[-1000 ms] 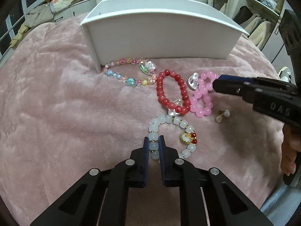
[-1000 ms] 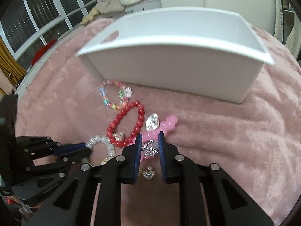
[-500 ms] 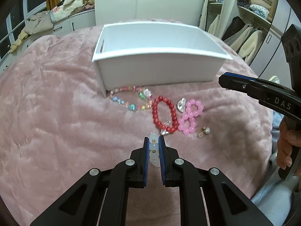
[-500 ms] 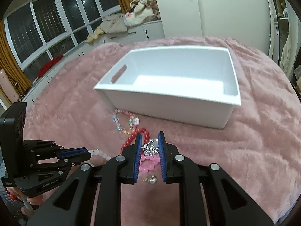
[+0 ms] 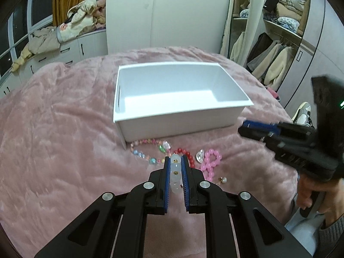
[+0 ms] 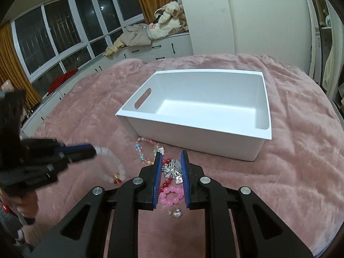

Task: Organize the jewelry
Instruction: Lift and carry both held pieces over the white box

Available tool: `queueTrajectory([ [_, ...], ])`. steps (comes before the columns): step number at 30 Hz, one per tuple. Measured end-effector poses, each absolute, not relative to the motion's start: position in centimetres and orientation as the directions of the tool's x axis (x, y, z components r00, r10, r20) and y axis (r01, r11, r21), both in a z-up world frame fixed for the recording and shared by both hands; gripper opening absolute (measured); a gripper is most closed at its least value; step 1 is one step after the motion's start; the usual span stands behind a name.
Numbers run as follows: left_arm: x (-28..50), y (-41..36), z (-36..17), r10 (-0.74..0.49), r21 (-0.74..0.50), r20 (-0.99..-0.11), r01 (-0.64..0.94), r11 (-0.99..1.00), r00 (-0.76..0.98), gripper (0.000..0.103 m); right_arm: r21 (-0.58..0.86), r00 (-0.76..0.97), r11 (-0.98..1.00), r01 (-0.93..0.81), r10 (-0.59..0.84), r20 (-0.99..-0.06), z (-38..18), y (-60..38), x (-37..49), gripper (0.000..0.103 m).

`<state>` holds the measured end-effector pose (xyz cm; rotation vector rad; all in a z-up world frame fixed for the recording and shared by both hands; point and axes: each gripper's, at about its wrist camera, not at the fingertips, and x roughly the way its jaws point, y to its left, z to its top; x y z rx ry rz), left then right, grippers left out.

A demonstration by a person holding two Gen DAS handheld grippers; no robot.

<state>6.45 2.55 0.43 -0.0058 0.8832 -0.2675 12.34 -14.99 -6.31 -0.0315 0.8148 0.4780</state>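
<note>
- The left tongs (image 5: 175, 163) stay pressed together on the white bead bracelet (image 5: 175, 173); a second ago its far end still lay on the pink blanket (image 5: 64, 161), and now it hangs clear of it, dangling from the pads in the right wrist view.
- The left view has risen: the white bin (image 5: 178, 116), seen a second ago only by its near wall, now shows its empty inside.
- The right tongs (image 6: 171, 169) have just been opening; the silver brooch (image 6: 172, 169) is between the blue pads, which now stand spread to either side, and whether either pad touches it I cannot tell.
- A second ago those pads were tight on the brooch, low over the bracelets.
- Lying on the blanket in front of the bin as before: the multicolour bracelet (image 5: 148, 150), the red bracelet (image 5: 187, 155), the pink bracelet (image 5: 211, 163) and a small pearl earring (image 5: 223, 179).
- A hand (image 5: 311, 191) grips the right tool's handle at the frame edge.
</note>
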Motion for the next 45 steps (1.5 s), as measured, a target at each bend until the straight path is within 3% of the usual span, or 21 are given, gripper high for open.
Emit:
queueTrajectory([
  [1,6.5,2.6,0.7,-0.235,-0.116,-0.759,0.229,0.966,0.607,0.015,0.164,0.56,0.897,-0.411,0.39,-0.731,-7.1,-15.0,12.8,0.036],
  [2,6.6,2.6,0.9,-0.238,-0.119,-0.757,0.23,0.966,0.609,0.015,0.197,0.52,0.895,-0.4,0.398,-0.756,-8.5,-15.1,13.5,0.06],
  [3,6.8,2.6,1.2,-0.237,-0.118,-0.754,0.229,0.966,0.612,0.015,0.202,0.51,0.899,-0.389,0.392,-0.766,-9.5,-15.2,14.0,0.064],
  [4,6.9,2.6,1.3,-0.236,-0.117,-0.753,0.229,0.966,0.614,0.015,0.197,0.492,0.905,-0.377,0.376,-0.785,-10.6,-15.1,14.6,0.061],
  [5,6.9,2.6,1.3,-0.236,-0.115,-0.752,0.23,0.966,0.615,0.015,0.189,0.45,0.912,-0.363,0.349,-0.822,-12.4,-14.9,15.6,0.048],
  [6,7.0,2.5,1.4,-0.236,-0.114,-0.751,0.231,0.966,0.617,0.015,0.178,0.431,0.917,-0.356,0.331,-0.839,-13.4,-14.6,16.1,0.028],
  [9,7.1,2.2,1.8,-0.244,-0.119,-0.744,0.236,0.965,0.622,0.015,0.135,0.423,0.913,-0.385,0.305,-0.853,-14.8,-13.8,16.3,0.016],
  [13,7.2,2.1,1.7,-0.254,-0.132,-0.743,0.236,0.963,0.619,0.015,0.159,0.408,0.914,-0.373,0.315,-0.857,-15.3,-14.0,16.3,0.011],
  [15,7.3,2.1,1.6,-0.257,-0.133,-0.743,0.24,0.962,0.619,0.015,0.165,0.393,0.917,-0.363,0.311,-0.866,-15.7,-14.3,16.4,0.016],
  [16,7.2,2.1,1.7,-0.26,-0.135,-0.74,0.241,0.961,0.621,0.015,0.166,0.386,0.92,-0.356,0.307,-0.87,-15.9,-14.5,16.4,0.023],
  [17,7.2,2.1,1.7,-0.26,-0.136,-0.739,0.241,0.961,0.621,0.015,0.167,0.388,0.925,-0.342,0.301,-0.871,-16.2,-14.6,16.3,0.039],
  [18,7.2,2.1,1.7,-0.262,-0.138,-0.739,0.241,0.961,0.621,0.015,0.171,0.394,0.925,-0.34,0.305,-0.867,-16.3,-14.6,16.3,0.044],
  [27,7.1,1.6,1.4,-0.274,-0.145,-0.742,0.252,0.957,0.612,0.015,0.226,0.369,0.92,-0.319,0.341,-0.865,-16.6,-14.5,16.8,0.051],
  [30,6.8,1.6,1.5,-0.274,-0.144,-0.737,0.253,0.957,0.618,0.015,0.22,0.367,0.915,-0.338,0.343,-0.865,-16.0,-15.2,16.1,0.065],
  [32,6.5,1.8,1.6,-0.276,-0.146,-0.736,0.253,0.956,0.619,0.015,0.145,0.374,0.91,-0.387,0.299,-0.878,-16.2,-14.6,15.1,0.065],
  [34,6.5,1.8,1.4,-0.274,-0.146,-0.738,0.251,0.957,0.617,0.015,0.104,0.386,0.912,-0.397,0.269,-0.882,-16.6,-14.3,14.8,0.062],
  [37,6.5,1.8,1.2,-0.274,-0.151,-0.742,0.246,0.957,0.612,0.015,0.096,0.408,0.925,-0.369,0.253,-0.877,-16.7,-14.9,15.3,0.047],
  [39,6.4,1.9,1.2,-0.276,-0.154,-0.741,0.245,0.957,0.612,0.015,0.117,0.418,0.94,-0.322,0.252,-0.873,-16.7,-15.9,15.9,0.02],
  [45,6.3,1.7,1.3,-0.281,-0.151,-0.74,0.256,0.955,0.611,0.015,0.151,0.438,0.941,-0.304,0.279,-0.855,-16.0,-16.8,15.9,0.02],
])
